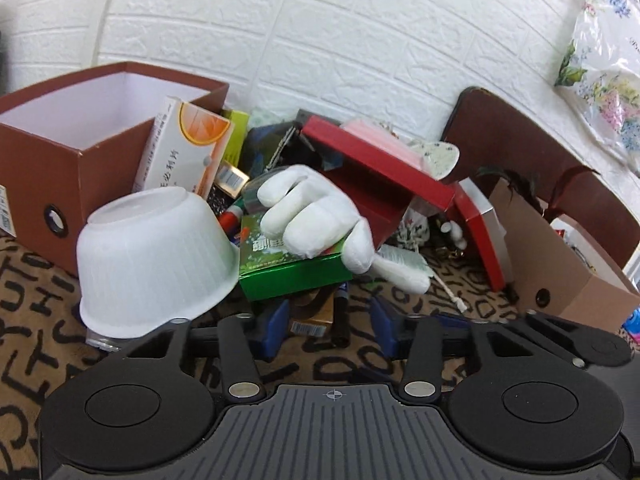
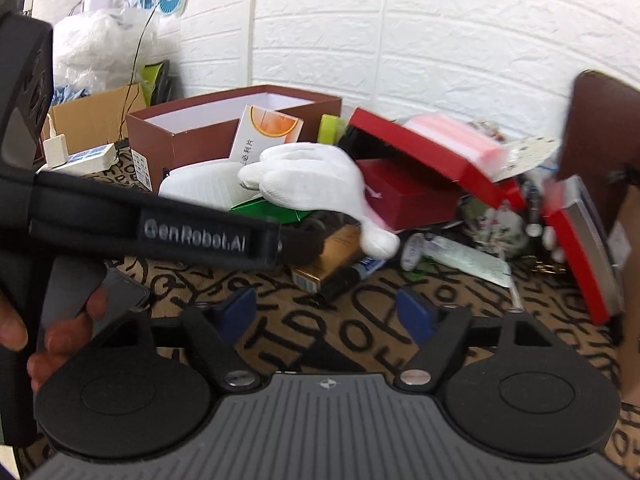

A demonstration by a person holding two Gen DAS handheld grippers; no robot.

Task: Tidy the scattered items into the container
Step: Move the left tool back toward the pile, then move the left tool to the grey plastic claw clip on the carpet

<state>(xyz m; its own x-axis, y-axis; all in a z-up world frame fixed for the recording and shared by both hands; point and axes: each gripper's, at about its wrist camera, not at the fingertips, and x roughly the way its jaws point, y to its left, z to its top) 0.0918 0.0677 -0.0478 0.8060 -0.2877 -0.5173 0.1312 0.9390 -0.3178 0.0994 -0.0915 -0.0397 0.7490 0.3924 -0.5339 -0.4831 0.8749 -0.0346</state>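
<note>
Patterned cloth [image 1: 36, 304] under clutter, white brick wall [image 1: 320, 40] behind; both grippers' fingers apart.

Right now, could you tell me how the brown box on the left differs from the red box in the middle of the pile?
The brown box stands upright on the patterned mat, open at the top, its white inside showing nothing; the red box lies tilted atop the clutter with a pink item on it. The brown one looks larger. Both are cardboard, before the white brick wall.

Both cameras sit low and close, looking at the white wall [image 1: 360, 40]. Both see the brown box [image 1: 80, 128] [image 2: 192, 136] and white glove [image 1: 316, 212] [image 2: 312, 180].
</note>
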